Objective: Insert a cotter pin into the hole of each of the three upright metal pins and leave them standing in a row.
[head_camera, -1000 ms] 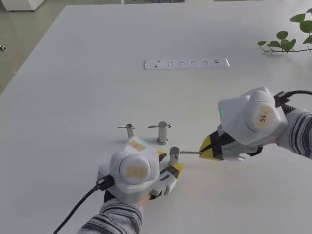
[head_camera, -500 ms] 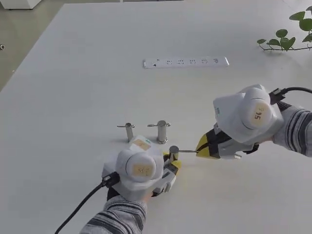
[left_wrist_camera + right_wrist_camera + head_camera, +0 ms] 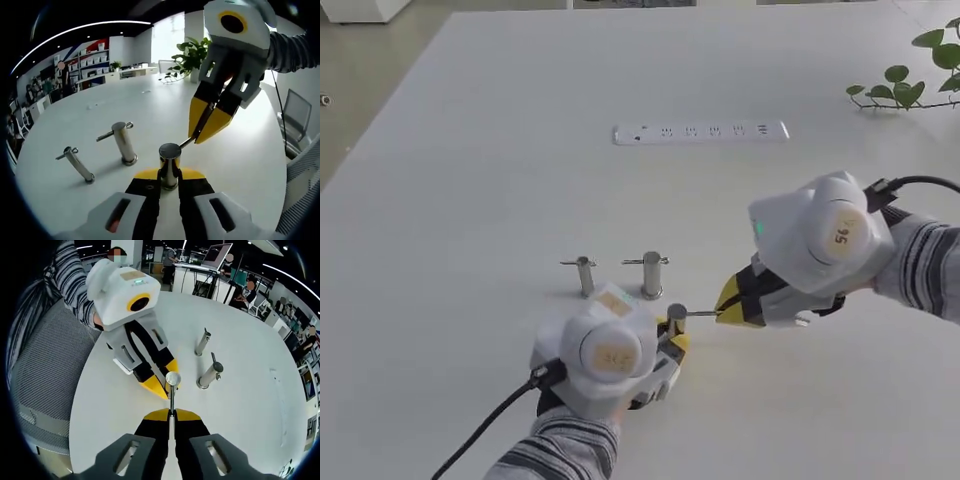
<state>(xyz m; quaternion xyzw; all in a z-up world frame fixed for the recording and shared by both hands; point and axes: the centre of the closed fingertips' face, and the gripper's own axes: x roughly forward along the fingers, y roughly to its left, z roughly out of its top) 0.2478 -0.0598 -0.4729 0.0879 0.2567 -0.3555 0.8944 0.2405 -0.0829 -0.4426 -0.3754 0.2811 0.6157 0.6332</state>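
at a white table (image 3: 520, 150), the left tool (image 3: 672, 338) is clamped around the lower part of an upright metal pin (image 3: 676, 316), reaching in from about 7 o'clock in the head view. the right tool (image 3: 725, 305), coming in from 3 o'clock, pinches a cotter pin (image 3: 701, 313) by its rear end between closed yellow tips and holds it level. the cotter pin's free end touches the side of the metal pin just below the head; whether it has entered the hole cannot be told. close by, at 10 to 11 o'clock of the held pin, stand two more: the middle pin (image 3: 651, 275) and the outer pin (image 3: 585, 274). both are upright on the table, each with a cotter pin already crosswise through its top. the three form a slightly bent line, the held one nearest the person. a white power strip (image 3: 701, 131) lies well apart at 12 o'clock, and leafy plant sprigs (image 3: 905, 88) reach in at 2 o'clock by the table's edge. striped sleeves (image 3: 555, 450) show behind both tools.
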